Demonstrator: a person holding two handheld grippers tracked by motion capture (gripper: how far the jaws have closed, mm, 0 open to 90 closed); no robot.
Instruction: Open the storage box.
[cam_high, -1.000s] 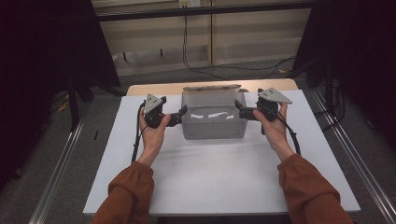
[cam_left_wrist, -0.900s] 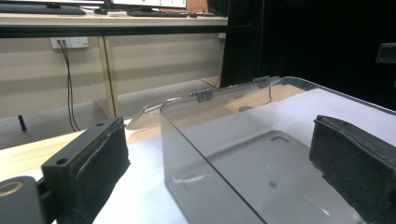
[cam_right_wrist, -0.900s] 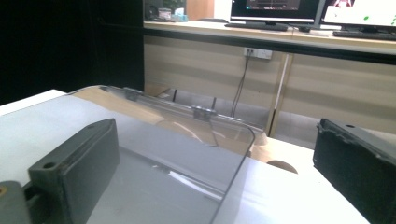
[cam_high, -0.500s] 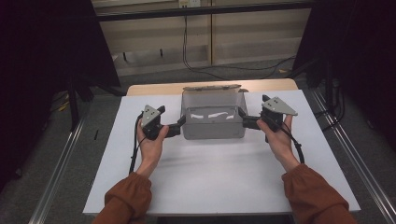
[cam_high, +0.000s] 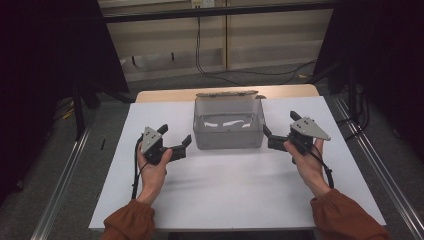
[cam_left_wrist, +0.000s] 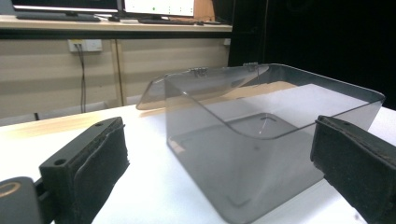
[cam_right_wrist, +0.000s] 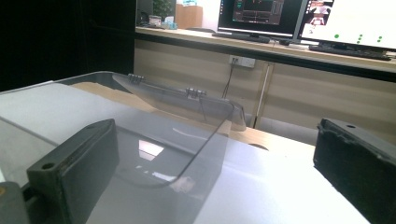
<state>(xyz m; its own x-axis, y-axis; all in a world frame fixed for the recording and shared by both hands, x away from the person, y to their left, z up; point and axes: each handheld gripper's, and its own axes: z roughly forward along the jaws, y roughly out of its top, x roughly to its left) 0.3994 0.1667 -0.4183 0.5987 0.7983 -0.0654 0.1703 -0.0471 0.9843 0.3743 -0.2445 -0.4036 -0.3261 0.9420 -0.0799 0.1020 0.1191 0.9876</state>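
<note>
Letting go, looks like: both sets of jaws stand apart with nothing between them. The left gripper (cam_high: 176, 148) has backed well off the clear box (cam_high: 228, 125), the right gripper (cam_high: 274, 140) only to its corner. A second ago both pinched its side walls, so the box seems placed (lid open) mid-table (cam_high: 235, 195).

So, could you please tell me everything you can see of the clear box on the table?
The box is a rectangular bin of smoky, see-through plastic with rounded corners. It looks empty. Its lid is swung open and hangs back from two small hinges on the far rim. The box stands upright on the white table, near the far edge. The left tool and right tool flank it, both open; neither appears to touch it, though the right one is very close.
</note>
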